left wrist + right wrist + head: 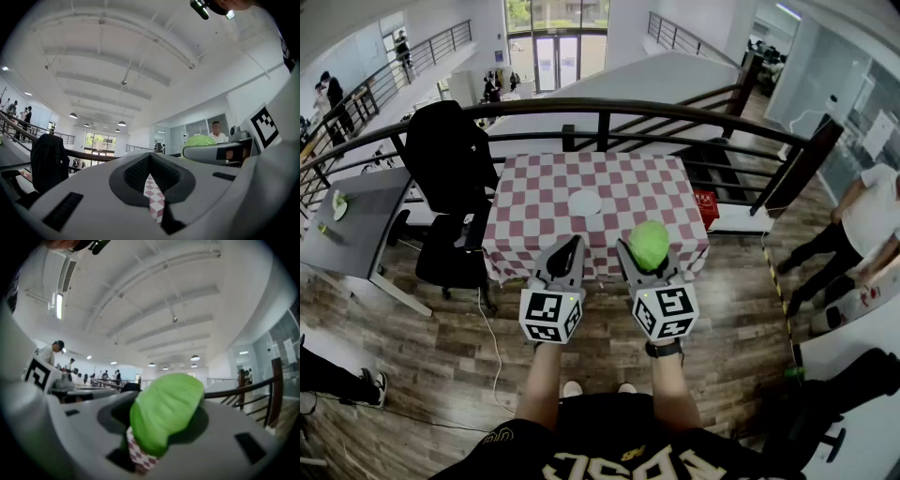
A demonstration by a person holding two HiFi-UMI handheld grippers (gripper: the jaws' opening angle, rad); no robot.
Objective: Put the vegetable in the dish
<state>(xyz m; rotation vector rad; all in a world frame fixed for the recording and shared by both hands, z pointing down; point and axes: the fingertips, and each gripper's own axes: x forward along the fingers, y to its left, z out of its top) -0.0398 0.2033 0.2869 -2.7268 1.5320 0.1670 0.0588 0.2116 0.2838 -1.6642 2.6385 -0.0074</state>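
A round green leafy vegetable [649, 243] sits between the jaws of my right gripper [648, 253], which is shut on it and held in the air in front of the table's near edge. In the right gripper view the vegetable [166, 411] fills the space between the jaws. A small white dish [585, 202] lies at the middle of the red-and-white checkered table [534, 187]. My left gripper [571, 246] hangs beside the right one, shut and empty. The left gripper view shows only a thin strip of checkered cloth between its jaws, and the vegetable [199, 140] off to the right.
A black office chair draped with a dark jacket [448, 169] stands left of the table, beside a grey desk [356, 225]. A dark curved railing [609, 111] runs behind the table. A red box [705, 207] lies at its right end. A person [868, 217] stands at the far right.
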